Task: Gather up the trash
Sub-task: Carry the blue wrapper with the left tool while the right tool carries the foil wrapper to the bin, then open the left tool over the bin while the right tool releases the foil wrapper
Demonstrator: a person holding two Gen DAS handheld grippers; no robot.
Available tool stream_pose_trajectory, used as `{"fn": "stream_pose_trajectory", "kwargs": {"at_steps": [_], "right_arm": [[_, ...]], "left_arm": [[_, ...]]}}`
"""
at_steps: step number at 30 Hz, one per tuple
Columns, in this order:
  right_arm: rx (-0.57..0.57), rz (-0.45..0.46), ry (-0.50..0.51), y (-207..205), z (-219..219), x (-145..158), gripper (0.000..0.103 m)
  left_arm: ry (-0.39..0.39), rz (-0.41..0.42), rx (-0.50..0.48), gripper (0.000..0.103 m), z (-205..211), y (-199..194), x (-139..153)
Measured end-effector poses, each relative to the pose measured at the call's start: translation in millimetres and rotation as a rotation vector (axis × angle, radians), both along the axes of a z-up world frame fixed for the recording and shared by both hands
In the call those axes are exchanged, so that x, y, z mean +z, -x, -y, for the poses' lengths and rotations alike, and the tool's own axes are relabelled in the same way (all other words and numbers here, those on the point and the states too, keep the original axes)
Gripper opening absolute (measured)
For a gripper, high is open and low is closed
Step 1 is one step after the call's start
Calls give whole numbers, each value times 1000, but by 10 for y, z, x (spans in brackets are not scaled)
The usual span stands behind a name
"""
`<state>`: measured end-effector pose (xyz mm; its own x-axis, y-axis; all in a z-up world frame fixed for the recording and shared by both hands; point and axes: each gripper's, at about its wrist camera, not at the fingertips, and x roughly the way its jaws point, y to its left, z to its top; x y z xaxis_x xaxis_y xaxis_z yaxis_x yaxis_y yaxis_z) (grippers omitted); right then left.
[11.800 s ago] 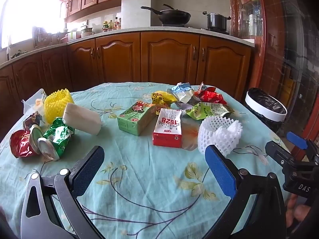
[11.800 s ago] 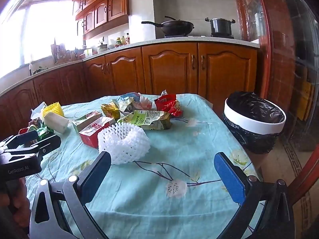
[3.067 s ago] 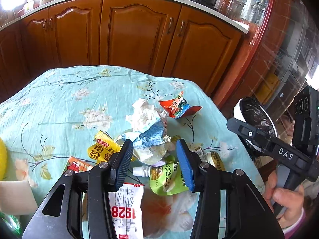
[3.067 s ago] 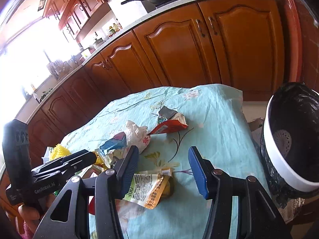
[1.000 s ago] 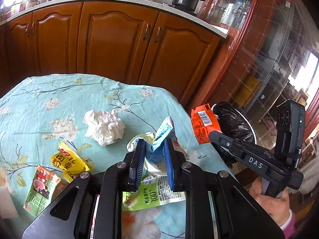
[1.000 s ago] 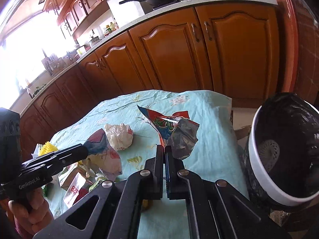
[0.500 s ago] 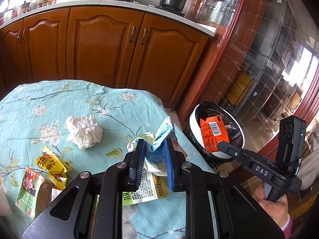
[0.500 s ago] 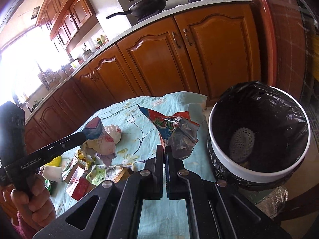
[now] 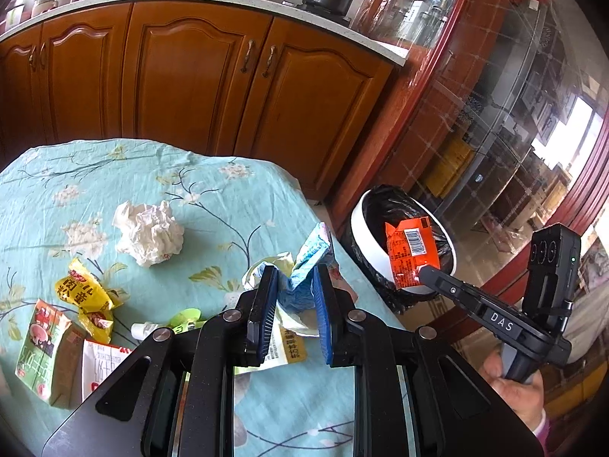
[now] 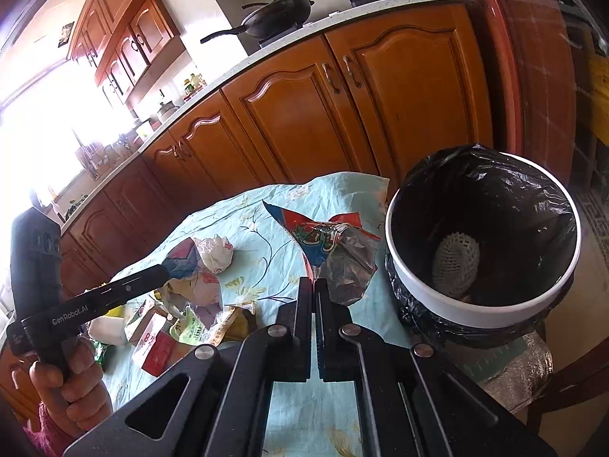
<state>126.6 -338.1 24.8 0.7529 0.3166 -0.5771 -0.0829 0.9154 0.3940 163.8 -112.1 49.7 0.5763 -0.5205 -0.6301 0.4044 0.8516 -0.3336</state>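
Clearly mid-carry, both hands loaded. Left gripper (image 9: 293,285) nearly closed, jaws pinching a crumpled blue-and-white wrapper (image 9: 304,266) so it rides clear of the bench (image 9: 213,205) on the way to the bin. Right gripper (image 10: 314,285) clamped fully together on the corner of a red snack packet (image 10: 331,243), held out toward the bin rim, presumably for a drop straight in. Packet torn open, silvery inside, printed cartoon on the red face, barcode on the back. Beyond the jaws, more trash waiting on the teal floral cloth: crumpled white tissue (image 9: 150,234), yellow wrapper (image 9: 82,297), green carton (image 9: 42,350), red-and-white carton (image 10: 156,346). Farther right, white bin (image 10: 483,312) with black liner beside the bench edge, white foam net (image 10: 456,262) already at its bottom.
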Motion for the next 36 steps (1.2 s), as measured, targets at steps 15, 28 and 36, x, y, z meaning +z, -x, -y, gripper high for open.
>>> {"fn": "stream_pose_trajectory", "kwargs": {"at_steps": [15,28,36], "right_arm": [[-124,-7,47,151,646,71,1],[-170,-44,84,-34,1083,53,1],[-181,-78,89,-152,1228,-50,1]], "left_arm": [[5,81,-125,18,1015,-84,163],[-2,56,-173,18,1724,-488,164],[-47,15,-189,18,2010,-637,-76]]}}
